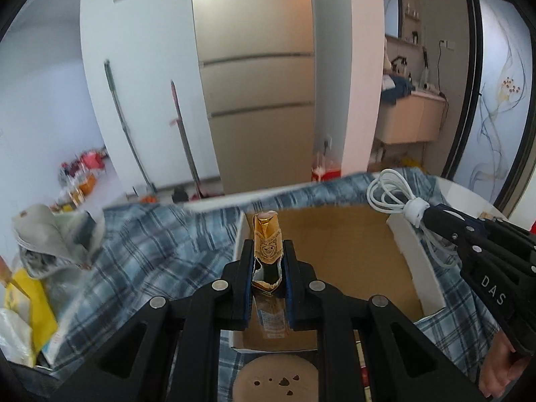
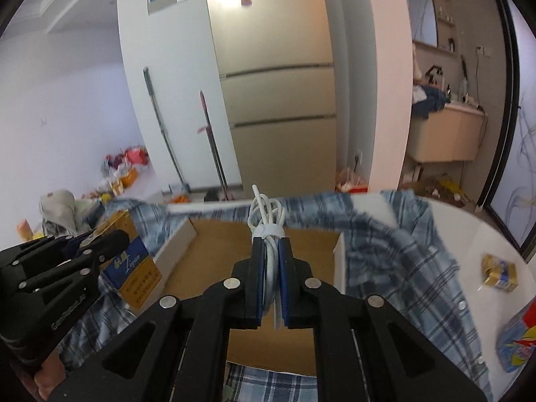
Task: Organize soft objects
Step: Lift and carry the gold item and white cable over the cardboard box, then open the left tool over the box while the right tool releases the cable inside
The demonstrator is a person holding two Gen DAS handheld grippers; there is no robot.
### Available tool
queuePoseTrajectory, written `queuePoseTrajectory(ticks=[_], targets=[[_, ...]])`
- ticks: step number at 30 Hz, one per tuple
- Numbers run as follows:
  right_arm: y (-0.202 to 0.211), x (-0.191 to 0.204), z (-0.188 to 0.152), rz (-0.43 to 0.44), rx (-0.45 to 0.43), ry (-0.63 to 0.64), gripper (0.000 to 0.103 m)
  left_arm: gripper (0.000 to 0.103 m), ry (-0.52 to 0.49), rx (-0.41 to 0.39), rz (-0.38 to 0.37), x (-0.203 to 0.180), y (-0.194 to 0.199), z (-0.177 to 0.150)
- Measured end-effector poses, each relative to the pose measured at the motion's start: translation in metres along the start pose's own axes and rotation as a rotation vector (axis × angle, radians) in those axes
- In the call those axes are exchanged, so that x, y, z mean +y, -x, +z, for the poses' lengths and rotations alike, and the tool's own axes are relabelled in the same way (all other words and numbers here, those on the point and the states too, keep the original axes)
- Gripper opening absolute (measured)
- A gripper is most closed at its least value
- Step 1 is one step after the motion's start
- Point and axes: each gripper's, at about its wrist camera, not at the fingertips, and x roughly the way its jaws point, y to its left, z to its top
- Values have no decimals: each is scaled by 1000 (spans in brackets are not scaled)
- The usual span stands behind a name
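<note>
My left gripper (image 1: 268, 251) is shut on a small blue and gold pack (image 1: 266, 231), held upright over the near left corner of an open cardboard box (image 1: 415, 261). From the right wrist view the pack (image 2: 134, 268) hangs in the left gripper (image 2: 114, 238) just left of the box's left wall (image 2: 177, 241). My right gripper (image 2: 270, 244) is shut on a coiled white cable (image 2: 266, 214) with a white band, above the box's brown floor. In the left wrist view the cable (image 1: 388, 191) and right gripper (image 1: 432, 214) sit over the box's far right corner.
The box rests on a blue plaid shirt (image 2: 402, 251) spread over a white table (image 2: 469, 227). A grey cloth (image 1: 50, 234) and a yellow bag (image 1: 30, 308) lie at the left. Another gold and blue pack (image 2: 499, 273) and a colourful bag (image 2: 519, 335) lie at the right.
</note>
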Motion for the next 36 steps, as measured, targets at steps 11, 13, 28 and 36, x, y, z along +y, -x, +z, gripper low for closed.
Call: queuePoseTrajectory(ticks=[11,13,28,36], targets=[[-41,1,-19,-4,112,24,8,16,19,-19,8,6,-34,-17],[-46,1,-22,-8,129,32,8,16,32,-29,22,10,-37,-18],[-57,-3,-24,-52,176,44,28,39,-56,-84,18,-7,-29,-22],[-50,-13,-18,-114,128,17,43,71,-60,-94,-40,-13,-23,-23]])
